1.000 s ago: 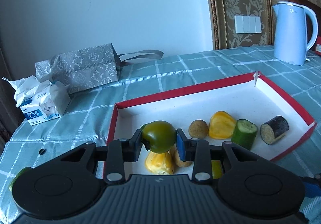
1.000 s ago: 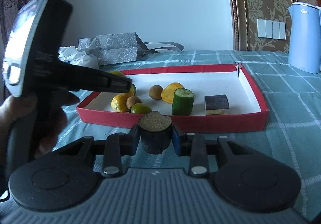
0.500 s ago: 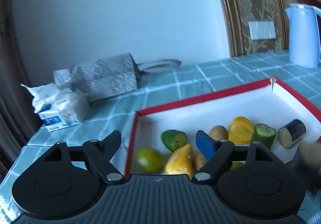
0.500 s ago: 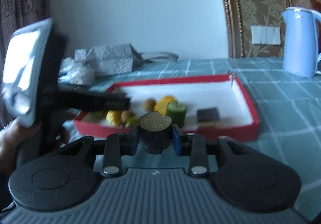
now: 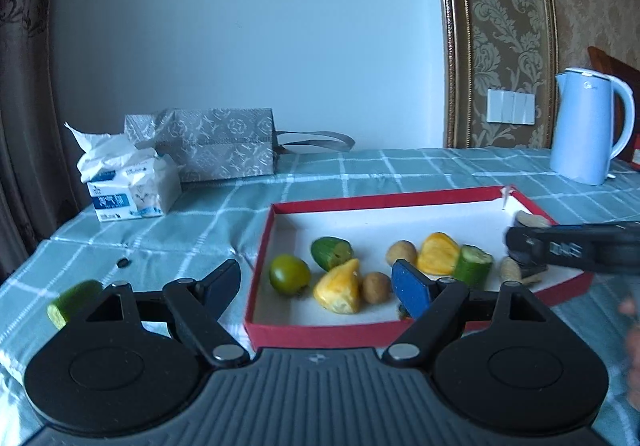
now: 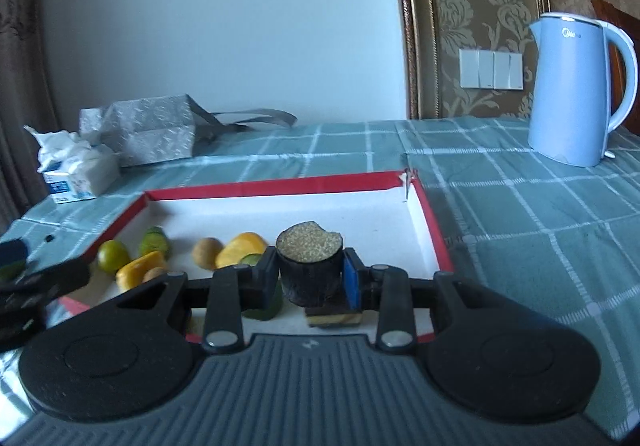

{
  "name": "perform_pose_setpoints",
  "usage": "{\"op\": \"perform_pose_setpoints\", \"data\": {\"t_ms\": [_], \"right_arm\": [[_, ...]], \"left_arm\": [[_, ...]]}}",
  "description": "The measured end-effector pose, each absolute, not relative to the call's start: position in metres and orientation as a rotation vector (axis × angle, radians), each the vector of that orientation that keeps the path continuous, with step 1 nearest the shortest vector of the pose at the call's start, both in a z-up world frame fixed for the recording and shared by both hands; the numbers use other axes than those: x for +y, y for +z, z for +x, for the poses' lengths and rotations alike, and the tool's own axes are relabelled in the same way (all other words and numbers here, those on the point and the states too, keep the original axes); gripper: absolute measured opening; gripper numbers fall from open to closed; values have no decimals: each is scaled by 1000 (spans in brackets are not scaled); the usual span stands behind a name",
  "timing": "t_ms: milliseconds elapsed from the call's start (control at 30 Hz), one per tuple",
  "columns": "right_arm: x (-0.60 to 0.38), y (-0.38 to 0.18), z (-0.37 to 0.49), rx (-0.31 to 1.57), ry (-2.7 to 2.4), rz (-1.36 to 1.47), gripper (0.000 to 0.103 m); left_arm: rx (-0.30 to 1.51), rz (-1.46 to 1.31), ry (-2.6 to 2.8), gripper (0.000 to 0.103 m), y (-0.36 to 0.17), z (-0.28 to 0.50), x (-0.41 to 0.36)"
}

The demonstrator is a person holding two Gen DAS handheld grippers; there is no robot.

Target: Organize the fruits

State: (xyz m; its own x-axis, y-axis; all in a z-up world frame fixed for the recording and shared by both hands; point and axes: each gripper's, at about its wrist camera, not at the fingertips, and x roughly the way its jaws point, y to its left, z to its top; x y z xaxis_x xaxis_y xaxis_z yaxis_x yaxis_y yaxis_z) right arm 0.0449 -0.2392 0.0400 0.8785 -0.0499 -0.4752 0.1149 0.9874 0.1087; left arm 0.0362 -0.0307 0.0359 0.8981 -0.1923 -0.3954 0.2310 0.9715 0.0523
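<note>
Where wall meets table (image 5: 360, 170), teal checked cloth (image 6: 520, 214).

Both cams are wrist-mounted fisheyes, looking forward and slightly down over their own finger linkages at frame bottom. Left wrist view sits near the red tray's (image 5: 320, 332) near-left corner; right wrist view sits close over its near-right edge. Shared: tray (image 6: 276, 184), kettle (image 5: 586, 126), tissue box (image 6: 78, 172), back wall.

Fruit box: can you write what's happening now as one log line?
left gripper: open, empty | right gripper: shut on eggplant piece, above red box | green tomato: in box | cucumber piece: on tablecloth
</note>
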Motion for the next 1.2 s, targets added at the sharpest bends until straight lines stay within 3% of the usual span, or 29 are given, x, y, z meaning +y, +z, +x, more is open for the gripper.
{"op": "perform_pose_setpoints", "data": {"t_ms": [367, 467, 633, 867, 1200], "right_arm": [[-238, 29, 96, 577, -125, 112, 32], [-239, 27, 95, 563, -152, 112, 47], [-241, 30, 78, 534, -167, 126, 47], [-229, 41, 28, 491, -161, 130, 70], [-212, 36, -17, 519, -163, 166, 72]], "left_arm": [[390, 141, -237, 83, 28, 32, -45], [388, 140, -238, 83, 27, 31, -45], [408, 139, -234, 83, 25, 33, -45], [423, 122, -228, 83, 31, 27, -46], [483, 56, -190, 83, 43, 16, -37]]}}
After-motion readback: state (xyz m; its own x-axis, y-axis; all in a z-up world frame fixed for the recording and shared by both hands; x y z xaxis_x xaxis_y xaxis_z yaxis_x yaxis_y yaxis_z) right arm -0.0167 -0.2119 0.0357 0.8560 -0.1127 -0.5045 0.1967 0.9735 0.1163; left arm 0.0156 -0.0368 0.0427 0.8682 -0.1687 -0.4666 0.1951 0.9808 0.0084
